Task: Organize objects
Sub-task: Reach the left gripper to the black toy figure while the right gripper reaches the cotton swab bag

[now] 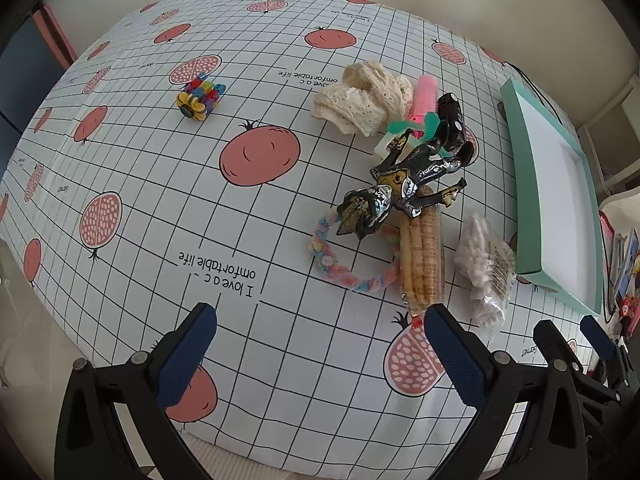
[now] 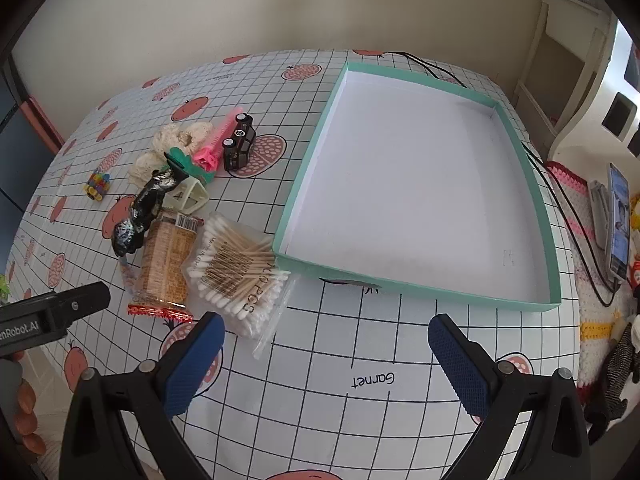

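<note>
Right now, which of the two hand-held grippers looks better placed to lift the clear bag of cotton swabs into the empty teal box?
Probably the right gripper: open, with the clear bag of cotton swabs just ahead beside the empty teal box. The left gripper faces bare cloth.

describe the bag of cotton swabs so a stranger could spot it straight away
Start at the teal tray on the gridded tablecloth. By its near left corner lies a clear bag, at the near end of the heap of items. It alone shows wooden sticks with white tips; the orange snack pack on its left is flat and printed.
</note>
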The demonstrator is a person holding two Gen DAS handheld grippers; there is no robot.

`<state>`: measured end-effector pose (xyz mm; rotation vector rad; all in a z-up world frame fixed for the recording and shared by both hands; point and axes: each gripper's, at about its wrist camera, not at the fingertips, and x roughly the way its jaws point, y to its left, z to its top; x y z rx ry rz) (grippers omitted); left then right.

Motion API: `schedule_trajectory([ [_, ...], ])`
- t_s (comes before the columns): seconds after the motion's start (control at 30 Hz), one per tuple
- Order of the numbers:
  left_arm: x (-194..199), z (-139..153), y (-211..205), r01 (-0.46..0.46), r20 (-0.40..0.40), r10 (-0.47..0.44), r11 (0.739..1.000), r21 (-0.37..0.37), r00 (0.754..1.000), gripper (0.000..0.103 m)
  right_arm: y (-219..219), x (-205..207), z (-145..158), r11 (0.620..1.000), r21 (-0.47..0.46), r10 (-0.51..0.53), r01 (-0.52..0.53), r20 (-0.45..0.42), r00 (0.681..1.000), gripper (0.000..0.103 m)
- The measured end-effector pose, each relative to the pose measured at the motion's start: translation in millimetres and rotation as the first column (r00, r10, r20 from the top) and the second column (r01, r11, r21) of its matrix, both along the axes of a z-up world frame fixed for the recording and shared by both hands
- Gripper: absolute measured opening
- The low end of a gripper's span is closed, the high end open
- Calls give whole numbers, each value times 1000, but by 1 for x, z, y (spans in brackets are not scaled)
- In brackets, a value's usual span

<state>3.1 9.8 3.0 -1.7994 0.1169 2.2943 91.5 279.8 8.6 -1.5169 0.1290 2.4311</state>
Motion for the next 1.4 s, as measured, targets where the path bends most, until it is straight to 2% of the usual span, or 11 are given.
schedule_trajectory([
  [0.33,1,3,-1,24,-14,-24,1000,15,1000,103,-2,-1,-1,1000,8,12,-12,8,1000,103],
  [0.6,0,3,3,77,2,-78,996,44,997,103,-4,-6,-3,997,-48,52,-54,-31,998,103],
  [0.8,-11,4,3,82,21,-85,988,135,996,103,-7,-13,-7,992,-100,68,-71,-38,997,102],
  [1.17,-36,-2,2,72,-34,-71,997,9,997,102,-28,-32,-12,982,-157,97,-103,-46,994,96],
  [1.3,-43,-2,5,71,-48,-71,997,8,996,93,-32,-40,-13,981,-171,92,-96,-35,995,95],
  [1.4,-44,0,10,94,-79,-94,996,-1,992,93,-34,-46,-22,980,-180,90,-88,-1,996,92],
])
